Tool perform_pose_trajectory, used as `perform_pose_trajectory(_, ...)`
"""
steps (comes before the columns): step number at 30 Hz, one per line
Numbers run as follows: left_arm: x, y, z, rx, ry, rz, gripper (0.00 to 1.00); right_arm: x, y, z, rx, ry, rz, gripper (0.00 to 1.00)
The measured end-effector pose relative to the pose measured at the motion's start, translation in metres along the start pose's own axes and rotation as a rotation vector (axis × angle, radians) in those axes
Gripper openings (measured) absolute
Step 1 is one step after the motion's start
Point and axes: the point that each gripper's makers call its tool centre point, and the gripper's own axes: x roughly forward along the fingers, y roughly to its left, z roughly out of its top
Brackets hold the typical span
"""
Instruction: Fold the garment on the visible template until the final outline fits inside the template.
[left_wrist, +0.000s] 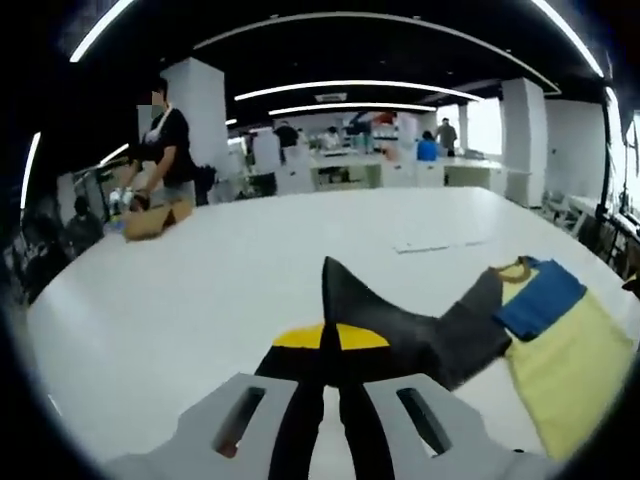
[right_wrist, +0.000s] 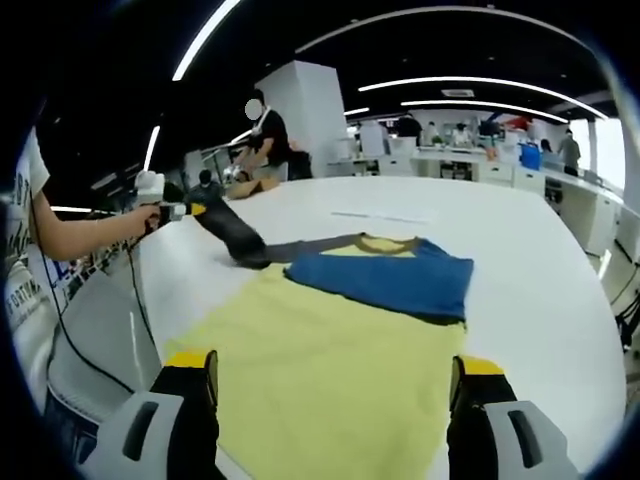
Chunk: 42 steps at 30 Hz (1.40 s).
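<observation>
Left tongs (left_wrist: 330, 395) closed on dark grey sleeve (left_wrist: 400, 320) of soft yellow-and-blue cloth shirt (right_wrist: 340, 340), lifted off white bench (right_wrist: 530, 250). Light and limp; best taken at hems and sleeve ends. Right tongs (right_wrist: 335, 400) wide open, empty, over yellow body.

Soft matt cloth garment (right_wrist: 340, 340) lies on a smooth, glossy white table (right_wrist: 520, 230)

Large open hall, broad white table (left_wrist: 250, 260) stretching ahead of the tool, white square pillars (left_wrist: 205, 105), long curved ceiling light strips (right_wrist: 470, 82) overhead, dark ceiling, white desks (left_wrist: 350, 170) beyond, bright window (left_wrist: 490, 125) far right, people standing beyond.
</observation>
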Motion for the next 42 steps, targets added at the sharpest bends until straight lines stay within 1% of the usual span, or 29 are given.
perform_pose_trajectory(4,-0.003,0.012,-0.012,-0.029,0.022,0.032,0.0,0.0,-0.001,0.0,0.001,-0.003,-0.007,0.97)
perform_pose_trajectory(6,-0.004,0.017,-0.017,-0.035,0.025,0.033,0.0,0.0,-0.001,0.001,0.0,-0.003,-0.008,0.97)
perform_pose_trajectory(8,-0.006,0.025,-0.026,-0.034,0.054,0.061,0.0,-0.001,-0.001,0.001,0.0,-0.006,-0.009,0.98)
perform_pose_trajectory(10,-0.007,0.03,-0.035,-0.057,0.07,0.068,0.0,-0.002,-0.002,0.001,0.001,-0.007,-0.012,0.98)
perform_pose_trajectory(11,-0.007,0.031,-0.036,-0.061,0.074,0.07,0.0,-0.002,-0.002,0.001,0.003,-0.005,-0.012,0.98)
perform_pose_trajectory(14,-0.009,0.034,-0.051,-0.075,0.113,0.079,0.0,-0.002,-0.002,-0.001,0.004,-0.001,-0.014,0.98)
perform_pose_trajectory(16,-0.009,0.034,-0.059,-0.081,0.129,0.08,0.0,-0.002,-0.001,-0.001,0.006,0.001,-0.013,0.98)
perform_pose_trajectory(19,-0.008,0.035,-0.073,-0.077,0.165,0.091,0.0,-0.002,0.0,-0.002,0.007,0.004,-0.009,0.99)
perform_pose_trajectory(23,-0.007,0.036,-0.088,-0.051,0.2,0.094,0.0,-0.004,0.001,-0.001,0.007,0.002,-0.007,0.99)
perform_pose_trajectory(26,-0.009,0.038,-0.102,-0.079,0.227,0.11,0.0,-0.005,0.0,-0.003,0.012,0.005,-0.013,0.99)
perform_pose_trajectory(32,-0.004,0.045,-0.118,-0.104,0.264,0.123,0.0,-0.005,0.0,-0.005,0.019,0.013,-0.021,0.99)
perform_pose_trajectory(36,0.0,0.047,-0.121,-0.097,0.274,0.126,0.0,-0.005,-0.001,-0.004,0.019,0.014,-0.021,0.99)
perform_pose_trajectory(42,-0.002,0.045,-0.126,-0.117,0.288,0.137,0.0,-0.004,0.0,-0.003,0.016,0.01,-0.022,0.99)
